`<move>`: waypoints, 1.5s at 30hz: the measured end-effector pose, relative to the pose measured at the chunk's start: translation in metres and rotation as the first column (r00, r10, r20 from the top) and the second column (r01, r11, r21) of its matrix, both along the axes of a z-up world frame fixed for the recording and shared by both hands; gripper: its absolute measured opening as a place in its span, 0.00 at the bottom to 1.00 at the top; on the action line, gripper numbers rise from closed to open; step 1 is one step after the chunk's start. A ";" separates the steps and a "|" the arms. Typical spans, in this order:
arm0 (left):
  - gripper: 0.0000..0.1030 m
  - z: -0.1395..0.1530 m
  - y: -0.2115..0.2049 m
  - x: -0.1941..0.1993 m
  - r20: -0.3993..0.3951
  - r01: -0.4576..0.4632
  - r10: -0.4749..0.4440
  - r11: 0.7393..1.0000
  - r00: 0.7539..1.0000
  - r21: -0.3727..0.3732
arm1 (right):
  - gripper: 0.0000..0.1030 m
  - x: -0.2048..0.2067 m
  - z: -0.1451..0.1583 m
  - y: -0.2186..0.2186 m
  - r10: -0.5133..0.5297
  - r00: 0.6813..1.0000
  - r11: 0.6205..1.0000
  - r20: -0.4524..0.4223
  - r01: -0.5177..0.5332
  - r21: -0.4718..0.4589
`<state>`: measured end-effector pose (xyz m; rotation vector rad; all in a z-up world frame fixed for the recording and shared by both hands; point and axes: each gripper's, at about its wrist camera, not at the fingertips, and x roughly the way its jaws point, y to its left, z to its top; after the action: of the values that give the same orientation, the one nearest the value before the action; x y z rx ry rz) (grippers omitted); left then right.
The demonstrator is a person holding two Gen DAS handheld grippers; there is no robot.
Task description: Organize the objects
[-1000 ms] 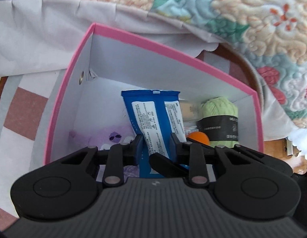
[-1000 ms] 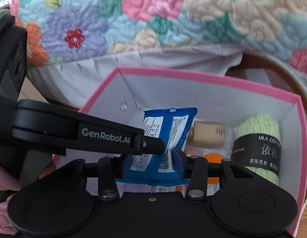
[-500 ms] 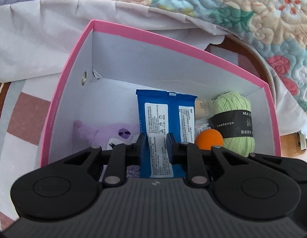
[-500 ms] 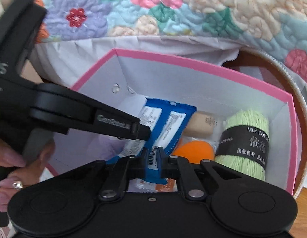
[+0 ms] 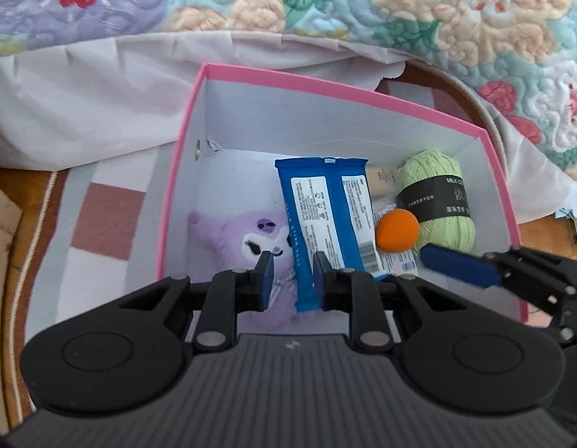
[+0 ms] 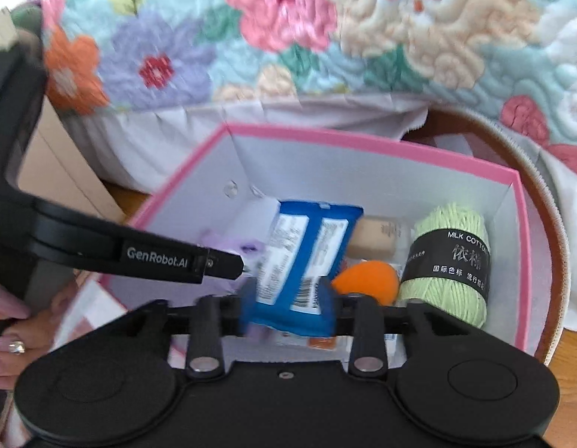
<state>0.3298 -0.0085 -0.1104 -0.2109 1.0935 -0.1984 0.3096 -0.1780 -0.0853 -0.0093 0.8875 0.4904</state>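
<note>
Blue wipes packet [image 5: 327, 220]: light, soft, slippery film; grip lower end. Left gripper [image 5: 290, 274] slightly parted, holding nothing; right gripper [image 6: 288, 304] has just been opening, packet between its pads.

box [image 5: 318, 86] back-left free, yarn [image 5: 437, 201] blocks rt
</note>
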 end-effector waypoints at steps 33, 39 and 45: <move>0.45 0.179 0.010 -0.187 0.148 0.036 -0.062 0.984 0.987 0.173 | 0.66 -0.160 0.163 -0.025 0.068 0.982 0.997 0.177 -0.075 0.034; 0.46 0.183 0.008 -0.218 0.162 0.054 -0.083 0.984 0.983 0.172 | 0.67 -0.188 0.163 -0.030 0.078 0.981 0.997 0.176 -0.082 0.014; 0.48 0.177 0.003 -0.240 0.149 0.061 -0.084 0.986 0.985 0.154 | 0.67 -0.209 0.146 -0.040 0.044 0.991 0.999 0.130 -0.046 0.012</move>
<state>0.0896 -0.0057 0.0662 -0.0204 0.9566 -0.1942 0.1004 -0.2184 0.0605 -0.0474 0.7571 0.5323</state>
